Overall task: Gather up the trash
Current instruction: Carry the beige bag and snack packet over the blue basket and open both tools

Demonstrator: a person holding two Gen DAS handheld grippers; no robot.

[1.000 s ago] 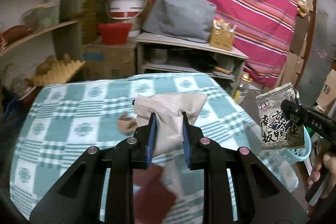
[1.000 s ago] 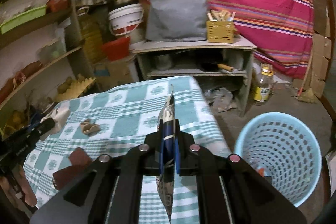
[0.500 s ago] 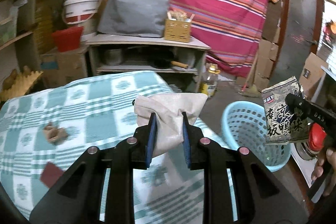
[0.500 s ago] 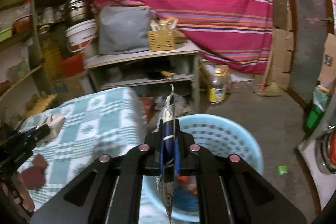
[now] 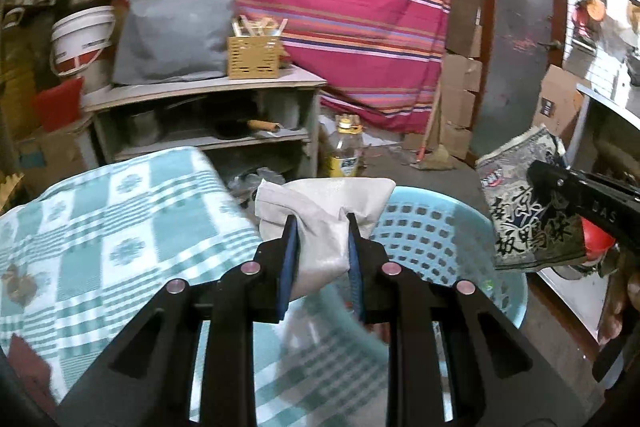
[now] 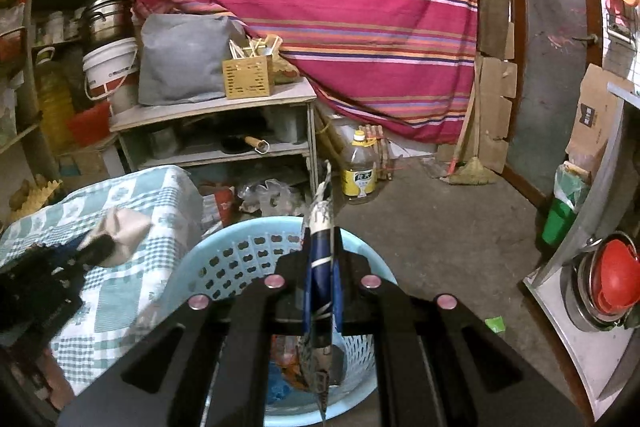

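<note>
Right gripper (image 6: 322, 267) pinches the snack wrapper (image 6: 320, 259) directly above the blue basket (image 6: 224, 263); left gripper (image 5: 320, 251), pinching a beige pouch (image 5: 324, 211), hangs at its table-side rim

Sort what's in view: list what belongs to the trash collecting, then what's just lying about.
Job:
left gripper shut on beige pouch
right gripper shut on printed wrapper
blue basket
brown scrap on the checked table

Lying about:
oil bottle
grey cushion
white bucket
wooden holder
</note>
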